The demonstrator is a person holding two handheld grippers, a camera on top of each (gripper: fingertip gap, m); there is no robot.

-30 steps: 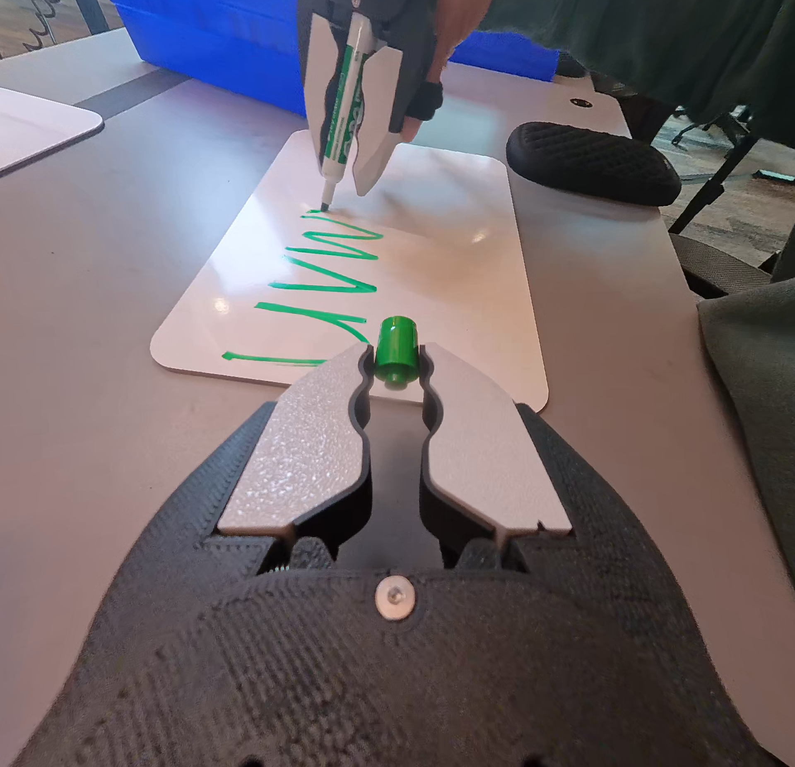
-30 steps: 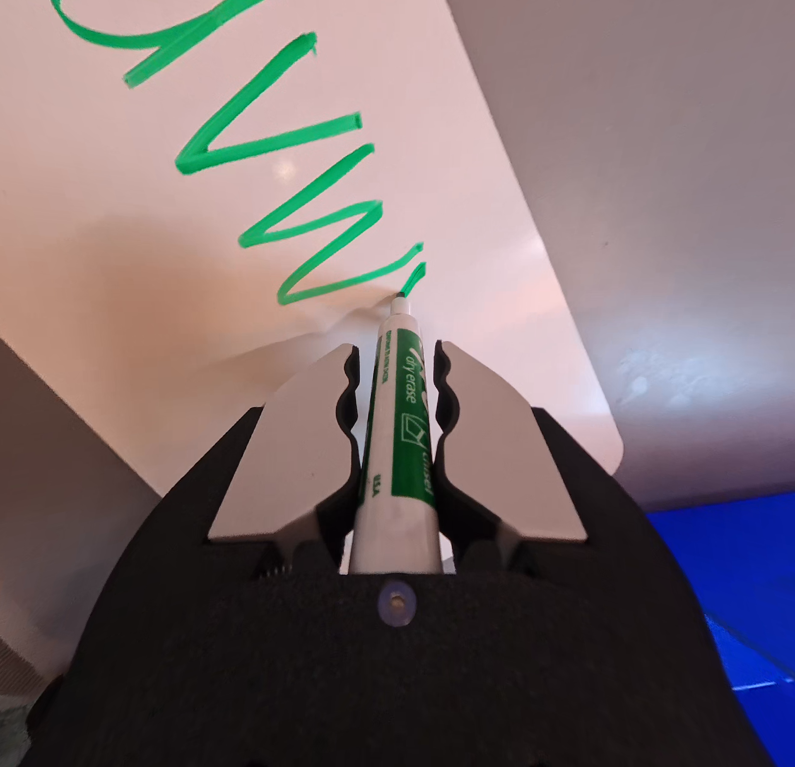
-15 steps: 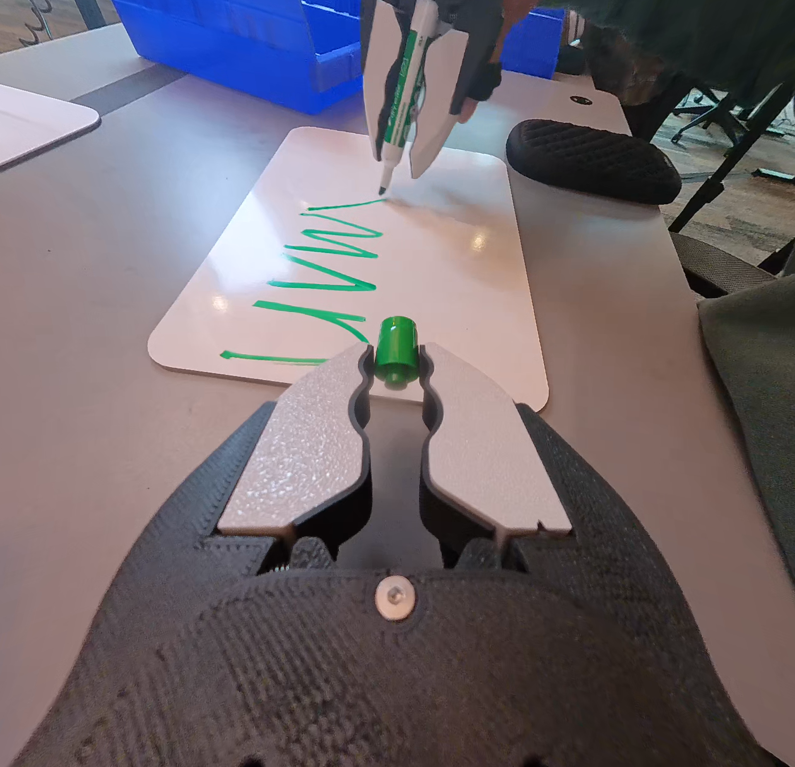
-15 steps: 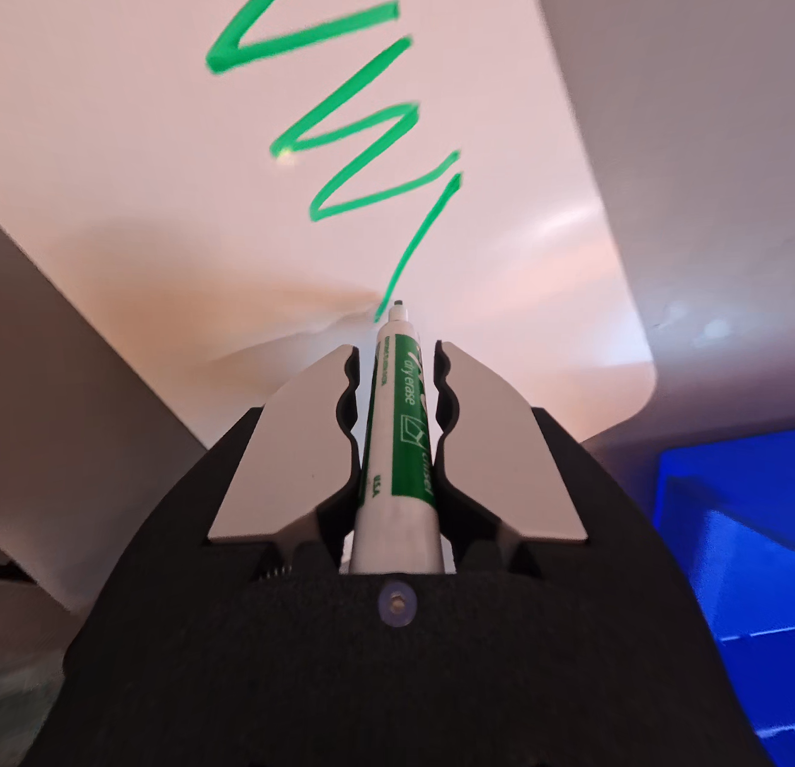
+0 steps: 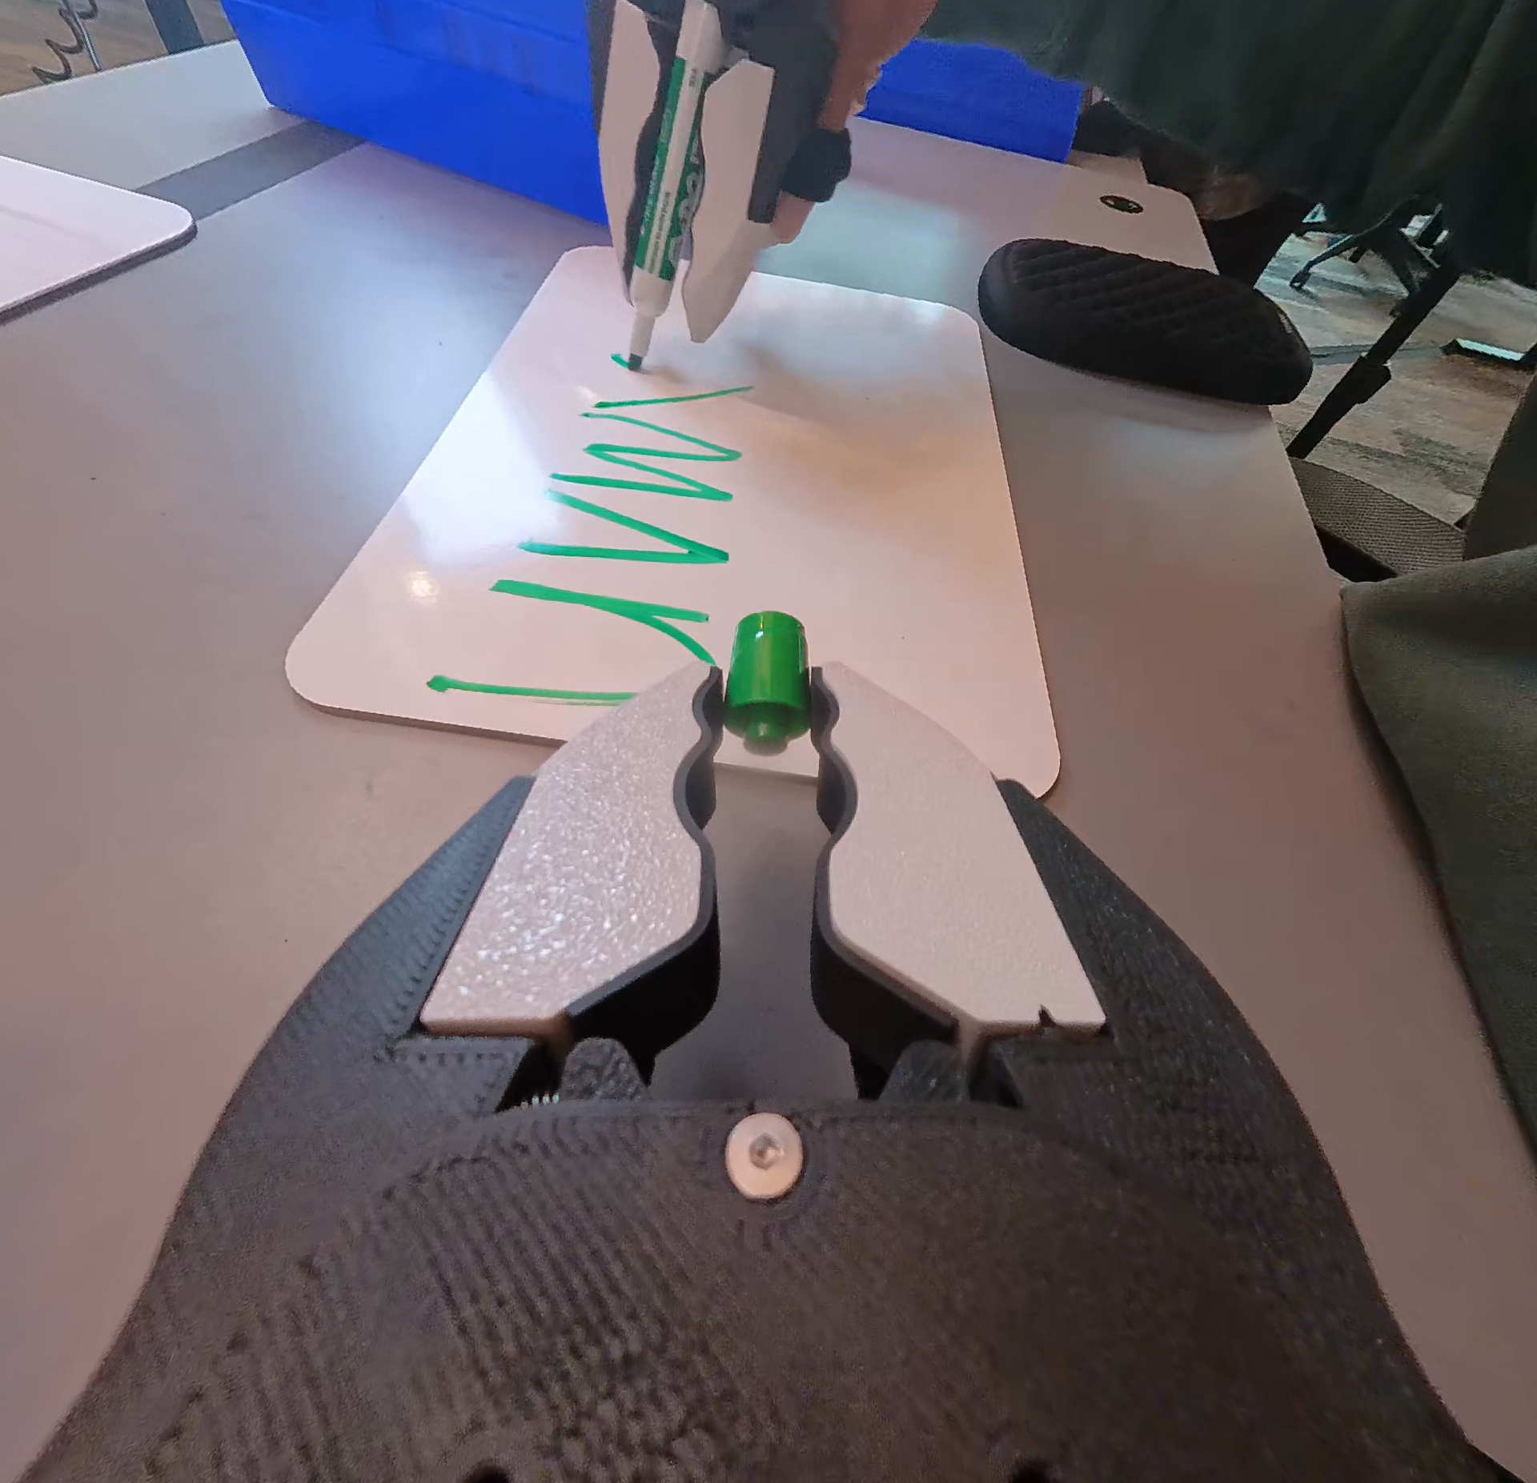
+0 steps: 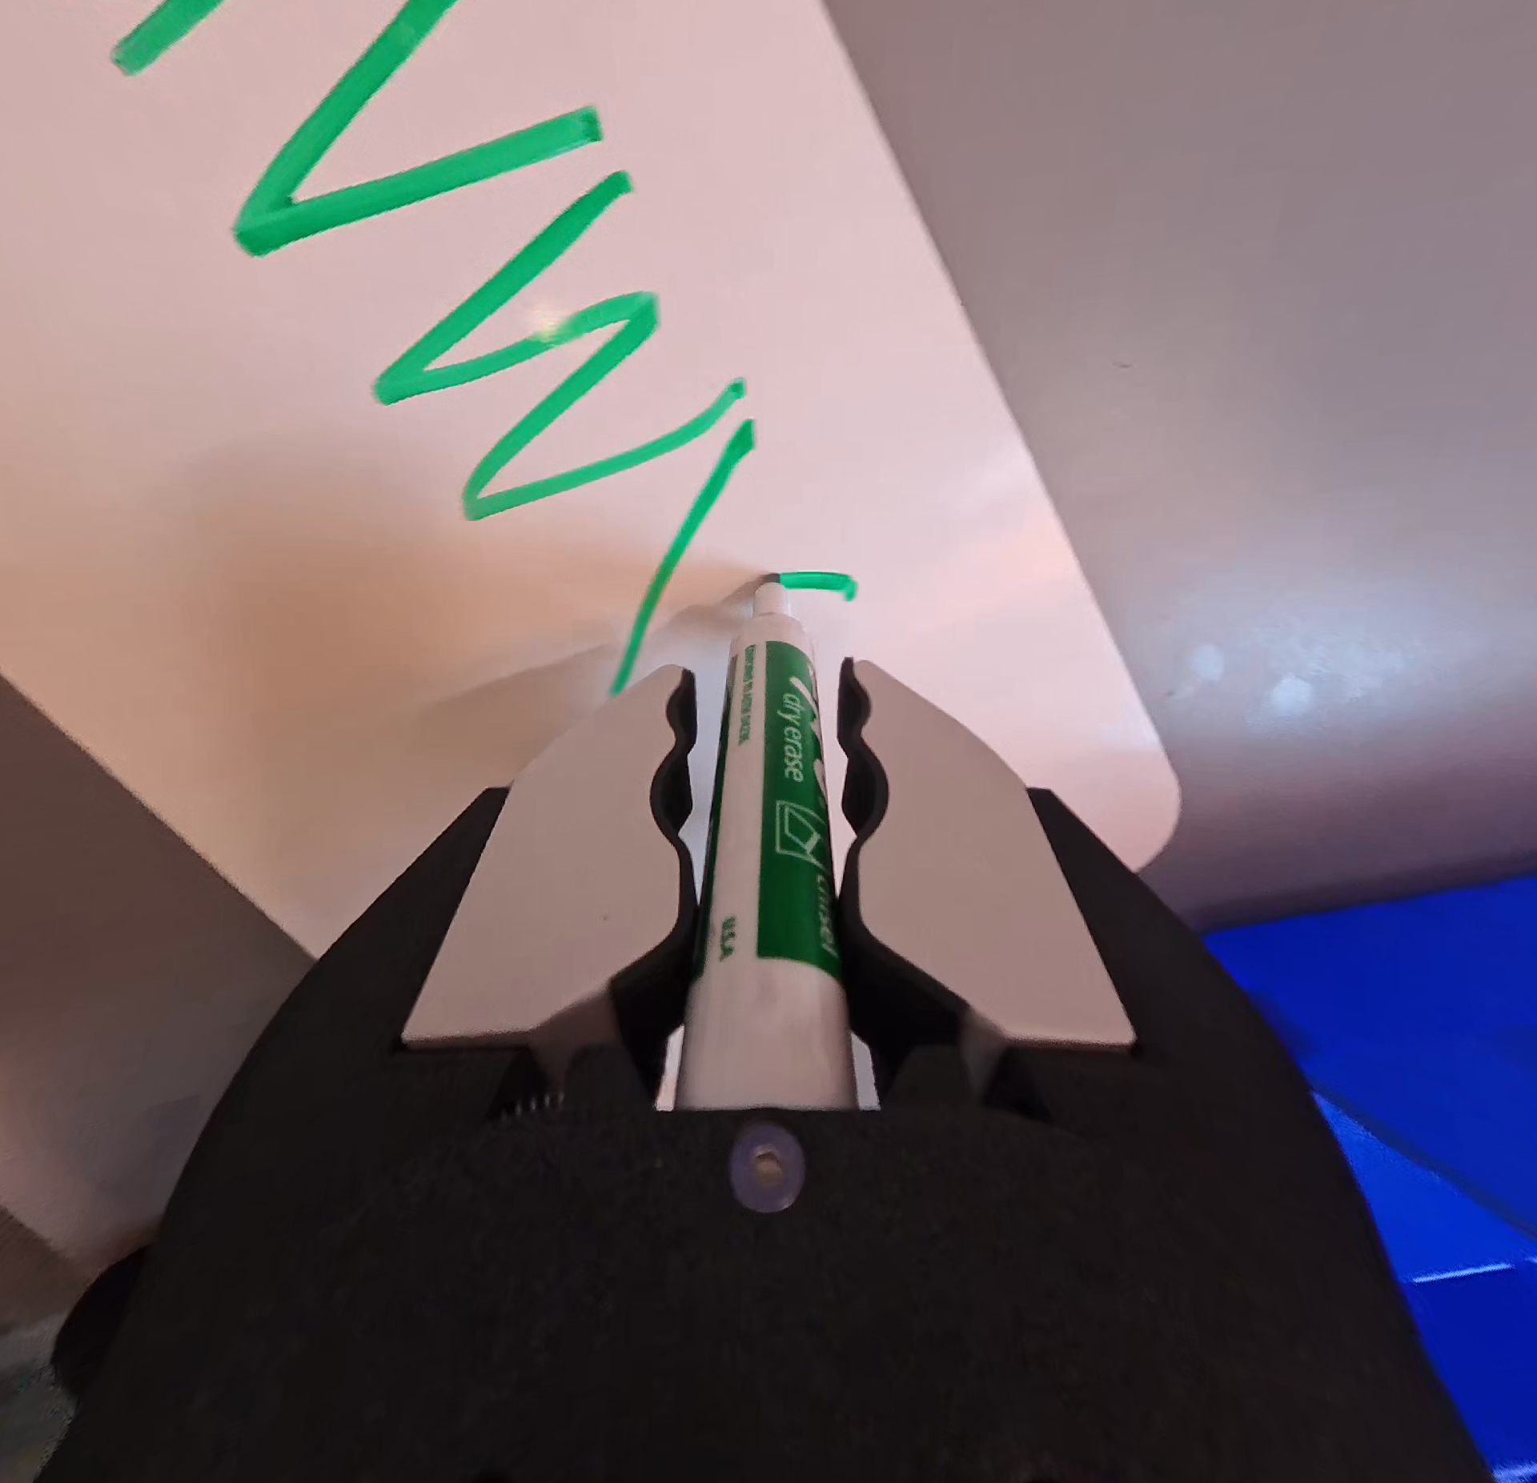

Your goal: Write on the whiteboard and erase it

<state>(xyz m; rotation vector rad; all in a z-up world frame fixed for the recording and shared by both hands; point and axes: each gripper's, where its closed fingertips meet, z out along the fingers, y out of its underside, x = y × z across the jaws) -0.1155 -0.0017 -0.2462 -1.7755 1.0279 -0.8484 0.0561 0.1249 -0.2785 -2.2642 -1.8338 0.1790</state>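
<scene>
Nearest, the left gripper (image 5: 765,699) held the green cap (image 5: 765,670), jaws closed on it. Beyond, on the tabletop (image 5: 208,445), the whiteboard (image 5: 873,528) carried green zigzags; the right gripper (image 6: 769,678) clamped the marker (image 6: 773,819), tip touching. Writing step; next likely recapping, then erasing.

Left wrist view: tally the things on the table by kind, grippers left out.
Whiteboards: 2, one being written on, one at the left edge
Markers: 1
Marker caps: 1
Black pads: 1
Blue bins: 1
Total: 6
</scene>
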